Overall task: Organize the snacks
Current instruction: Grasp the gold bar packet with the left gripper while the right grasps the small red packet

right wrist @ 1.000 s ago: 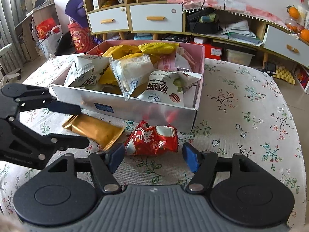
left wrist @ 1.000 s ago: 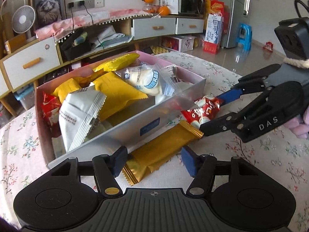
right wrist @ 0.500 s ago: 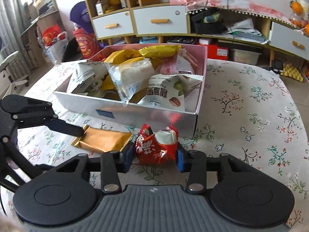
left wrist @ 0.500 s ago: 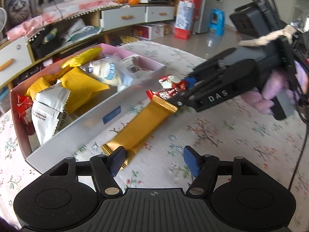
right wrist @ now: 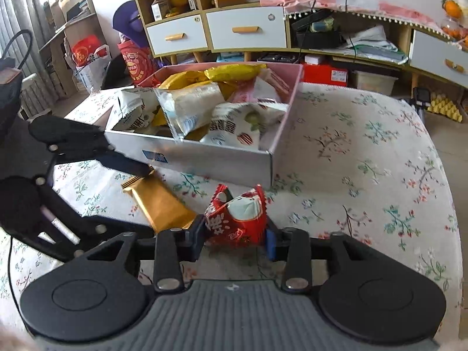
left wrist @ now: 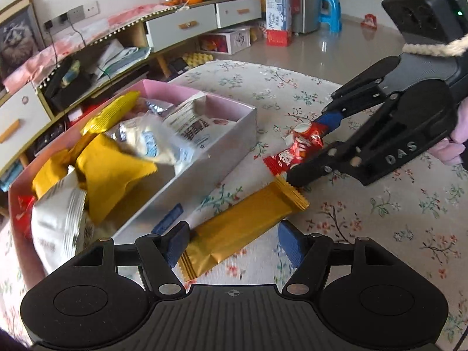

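Observation:
A pink and silver box (left wrist: pixel 204 172) (right wrist: pixel 204 161) full of snack packets stands on the flowered table. A gold snack bar (left wrist: pixel 242 225) (right wrist: pixel 161 201) lies in front of the box. My left gripper (left wrist: pixel 234 242) is open, with its jaws on either side of the bar's near end. My right gripper (right wrist: pixel 235 238) is shut on a red and white snack packet (right wrist: pixel 237 219) and holds it just above the table, close to the box's corner. The right gripper (left wrist: pixel 313 149) and the red packet (left wrist: pixel 295 149) also show in the left wrist view.
Low cabinets with white drawers (right wrist: pixel 245 29) and cluttered shelves stand behind the table. The flowered tablecloth (right wrist: pixel 365 161) stretches to the right of the box. The table's edge (right wrist: pixel 447 175) curves away on the right. The left gripper (right wrist: pixel 87 158) reaches in from the left.
My right gripper has lifted the red packet slightly off the table, still shut on it. My left gripper has moved closer, so its open jaws now straddle the gold bar.

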Action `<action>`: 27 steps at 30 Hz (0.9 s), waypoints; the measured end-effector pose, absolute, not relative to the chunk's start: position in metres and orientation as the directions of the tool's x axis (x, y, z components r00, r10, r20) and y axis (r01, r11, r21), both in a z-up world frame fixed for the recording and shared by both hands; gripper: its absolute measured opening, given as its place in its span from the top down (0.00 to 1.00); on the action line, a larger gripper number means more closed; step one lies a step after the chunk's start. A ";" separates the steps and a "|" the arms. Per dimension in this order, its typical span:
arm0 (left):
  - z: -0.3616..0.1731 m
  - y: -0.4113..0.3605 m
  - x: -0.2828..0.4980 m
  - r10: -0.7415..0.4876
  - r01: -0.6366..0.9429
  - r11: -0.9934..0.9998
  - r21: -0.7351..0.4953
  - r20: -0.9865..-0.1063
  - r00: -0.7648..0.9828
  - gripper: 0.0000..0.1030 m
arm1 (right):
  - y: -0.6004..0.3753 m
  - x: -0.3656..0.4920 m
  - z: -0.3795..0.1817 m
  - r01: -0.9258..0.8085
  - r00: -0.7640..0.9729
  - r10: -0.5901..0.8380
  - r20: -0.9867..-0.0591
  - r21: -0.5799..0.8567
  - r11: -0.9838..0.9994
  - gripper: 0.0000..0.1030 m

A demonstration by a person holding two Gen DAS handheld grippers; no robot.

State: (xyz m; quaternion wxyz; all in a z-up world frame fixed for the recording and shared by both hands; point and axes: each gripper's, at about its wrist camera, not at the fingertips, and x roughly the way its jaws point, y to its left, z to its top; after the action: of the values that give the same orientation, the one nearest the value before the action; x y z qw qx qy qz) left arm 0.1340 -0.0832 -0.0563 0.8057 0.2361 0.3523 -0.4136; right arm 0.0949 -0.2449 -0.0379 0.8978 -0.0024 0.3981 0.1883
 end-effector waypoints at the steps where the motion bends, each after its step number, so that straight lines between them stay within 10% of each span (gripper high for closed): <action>1: -0.056 -0.084 0.135 -0.501 0.832 0.549 0.079 -0.766 0.403 0.34 | -0.246 0.095 -0.038 -0.338 0.613 0.334 -0.716 0.145 0.930 0.54; 27: -0.051 -0.105 0.119 -0.474 0.899 0.415 0.140 -0.810 0.345 0.28 | -0.266 0.093 -0.042 -0.357 0.628 0.343 -0.699 0.134 0.925 0.42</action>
State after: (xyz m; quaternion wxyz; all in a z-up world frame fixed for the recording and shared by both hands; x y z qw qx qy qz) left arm 0.1191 -0.1048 -0.0513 0.7632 0.3001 0.3538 -0.4497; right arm 0.0926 -0.2660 -0.0420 0.9021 -0.0086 0.3853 0.1940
